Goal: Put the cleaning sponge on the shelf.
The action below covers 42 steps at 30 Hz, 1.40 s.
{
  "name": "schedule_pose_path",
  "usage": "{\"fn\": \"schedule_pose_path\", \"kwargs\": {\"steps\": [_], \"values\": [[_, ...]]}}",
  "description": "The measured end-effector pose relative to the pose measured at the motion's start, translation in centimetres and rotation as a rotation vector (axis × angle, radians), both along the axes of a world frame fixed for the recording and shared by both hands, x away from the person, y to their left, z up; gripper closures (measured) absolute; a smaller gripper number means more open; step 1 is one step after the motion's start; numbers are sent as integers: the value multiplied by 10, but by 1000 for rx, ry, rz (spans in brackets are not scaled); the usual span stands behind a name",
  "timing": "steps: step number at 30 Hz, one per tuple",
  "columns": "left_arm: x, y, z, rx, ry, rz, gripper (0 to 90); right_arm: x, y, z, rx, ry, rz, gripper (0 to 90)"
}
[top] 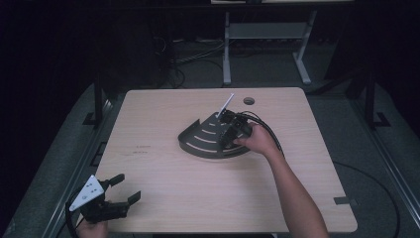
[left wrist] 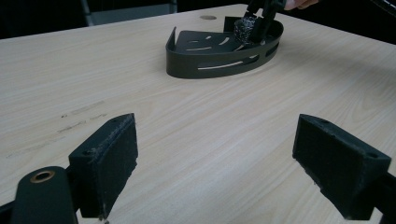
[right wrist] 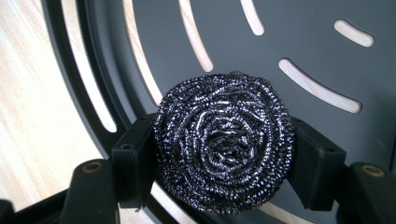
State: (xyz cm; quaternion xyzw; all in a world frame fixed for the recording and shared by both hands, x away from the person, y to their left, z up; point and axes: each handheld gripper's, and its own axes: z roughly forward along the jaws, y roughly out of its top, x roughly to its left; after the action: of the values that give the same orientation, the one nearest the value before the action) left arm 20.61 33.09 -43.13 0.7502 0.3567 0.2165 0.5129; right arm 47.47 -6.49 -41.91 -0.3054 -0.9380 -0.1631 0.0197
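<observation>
Holding item one: a round, coiled steel-wire scouring pad (right wrist: 224, 142), dark silver, pinched between the right tongs (right wrist: 224, 154). Both black pads press its flanks, left and right, in the right gripper view. The scourer sits just over the floor of item two.

Item two: a dark grey, quarter-round metal caddy (top: 205, 141) with curved slots in its floor and a low slotted wall, resting on the pale wood-grain surface (top: 163, 173) a little beyond its middle. In the high view the right tongs (top: 229, 130) reach into its right-hand part, the person's hand just behind them. Whether the scourer touches the caddy floor cannot be told (the pad hides its own underside).

Item three: a thin white stick (top: 225, 105), slanting up from the caddy's far edge; its nature is unclear.

Item four: left tongs (left wrist: 215, 163), spread wide, holding nothing, parked at the near left corner of the surface, well apart from the caddy (left wrist: 219, 56). In the left gripper view the scourer (left wrist: 243, 29) is seen far off at the caddy's back.

Step in hand, by judgement: placing the scourer into the caddy. The next move calls for settling the pad onto the slotted floor, then spreading the right tongs and lifting them straight up, clear of the wall and the stick.
</observation>
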Motion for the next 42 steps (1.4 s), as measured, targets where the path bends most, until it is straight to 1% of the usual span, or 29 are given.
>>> {"fn": "schedule_pose_path", "kwargs": {"steps": [11, 14, 16, 19, 22, 25, 28, 31, 35, 42], "values": [[0, 0, 0, 1, 2, -1, 133, 5, 3, -8, -13, -6, -26, 324], [0, -1, 0, 3, 1, -2, 133, 6, 5, -9, -21, -15, -29, 323], [0, -1, 0, 2, 1, -2, 133, 6, 5, -10, -15, -10, -33, 323], [0, -1, 0, 1, 3, -3, 133, 7, 4, -11, -18, -10, -44, 320], [0, -1, 0, 1, 2, -2, 133, 8, 4, -12, -27, -12, -43, 316], [0, -1, 0, 1, 2, -2, 133, 8, 5, -12, -26, -14, -45, 311], [0, -1, 0, 1, 1, -2, 133, 9, 4, -11, -12, -20, -48, 311], [0, -1, 0, 2, 1, -2, 133, 9, 4, -10, -13, -23, -45, 311], [0, -2, 0, 0, 2, -1, 133, 8, 3, -9, -14, -19, -52, 297], [0, -2, 0, 2, 3, -1, 133, 7, 3, -7, -5, -18, -45, 276]]}}
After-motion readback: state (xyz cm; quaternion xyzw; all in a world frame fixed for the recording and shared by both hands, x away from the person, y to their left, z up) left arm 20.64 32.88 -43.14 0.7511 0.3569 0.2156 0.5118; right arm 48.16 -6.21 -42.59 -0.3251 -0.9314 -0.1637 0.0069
